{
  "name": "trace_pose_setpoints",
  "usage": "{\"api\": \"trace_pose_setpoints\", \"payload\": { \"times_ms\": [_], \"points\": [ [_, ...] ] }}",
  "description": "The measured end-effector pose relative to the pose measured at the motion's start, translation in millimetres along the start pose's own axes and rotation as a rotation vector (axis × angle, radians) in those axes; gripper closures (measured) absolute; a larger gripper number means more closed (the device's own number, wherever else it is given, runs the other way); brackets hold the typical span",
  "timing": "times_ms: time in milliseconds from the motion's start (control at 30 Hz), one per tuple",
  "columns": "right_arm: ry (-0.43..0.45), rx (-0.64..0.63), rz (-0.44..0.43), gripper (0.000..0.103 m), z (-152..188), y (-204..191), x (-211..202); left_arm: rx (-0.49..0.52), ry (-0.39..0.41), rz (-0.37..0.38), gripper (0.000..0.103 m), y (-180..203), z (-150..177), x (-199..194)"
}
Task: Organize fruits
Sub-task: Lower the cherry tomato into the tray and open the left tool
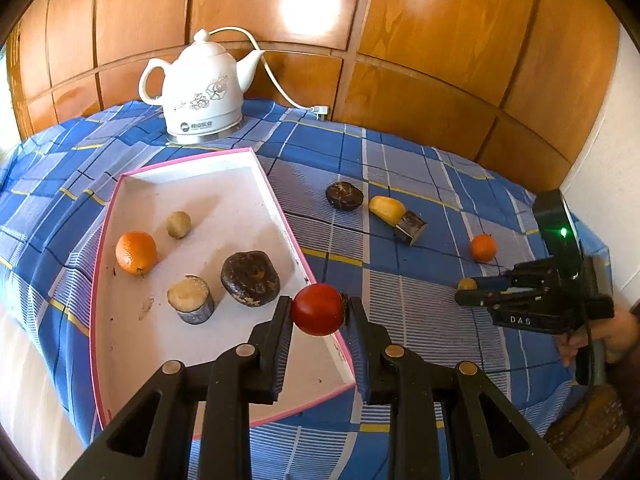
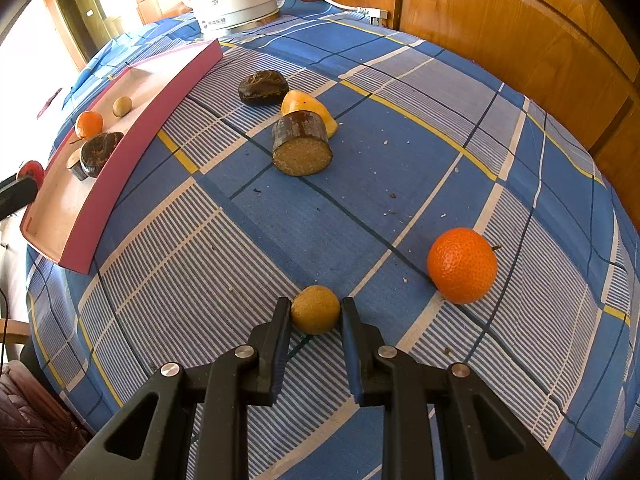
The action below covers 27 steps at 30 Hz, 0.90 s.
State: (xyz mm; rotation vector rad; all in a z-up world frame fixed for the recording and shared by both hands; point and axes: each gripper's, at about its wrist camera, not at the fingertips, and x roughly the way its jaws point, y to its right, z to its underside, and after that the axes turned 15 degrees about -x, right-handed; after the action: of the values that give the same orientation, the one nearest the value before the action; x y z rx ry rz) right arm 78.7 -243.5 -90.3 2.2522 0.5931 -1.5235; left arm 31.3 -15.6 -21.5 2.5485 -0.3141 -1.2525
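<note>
Our left gripper (image 1: 319,309) clamps a red tomato (image 1: 318,309) over the pink tray's (image 1: 292,236) right rim. Our right gripper (image 2: 315,309) brackets a small tan fruit (image 2: 315,309) on the tabletop (image 2: 400,152), jaws narrow, contact unclear; an orange (image 2: 462,266) sits near on the right, open cloth to the left.

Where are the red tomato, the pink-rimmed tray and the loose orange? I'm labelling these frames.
red tomato (image 1: 318,309): left wrist view, middle of its skin, between the left gripper's fingers.
pink-rimmed tray (image 1: 280,208): left wrist view, its right rim.
loose orange (image 2: 462,266): right wrist view, centre of its peel, on the cloth.
</note>
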Motion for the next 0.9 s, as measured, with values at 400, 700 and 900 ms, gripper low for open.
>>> {"api": "trace_pose_setpoints", "payload": {
  "times_ms": [400, 700, 900],
  "points": [
    [-0.002, -0.002, 0.004, 0.079, -0.4, -0.2, 0.3, -0.330, 0.098, -0.039, 0.076, -118.5, -57.4, -27.0],
    [-0.004, -0.001, 0.008, 0.079, -0.8, -0.4, 0.9, -0.299, 0.075, -0.022, 0.076, -112.3, -78.8, 4.2],
    [-0.004, 0.002, 0.007, 0.079, -0.6, -0.4, 0.9, -0.192, 0.024, -0.070, 0.075, -91.8, -83.4, 42.6]
  ]
}}
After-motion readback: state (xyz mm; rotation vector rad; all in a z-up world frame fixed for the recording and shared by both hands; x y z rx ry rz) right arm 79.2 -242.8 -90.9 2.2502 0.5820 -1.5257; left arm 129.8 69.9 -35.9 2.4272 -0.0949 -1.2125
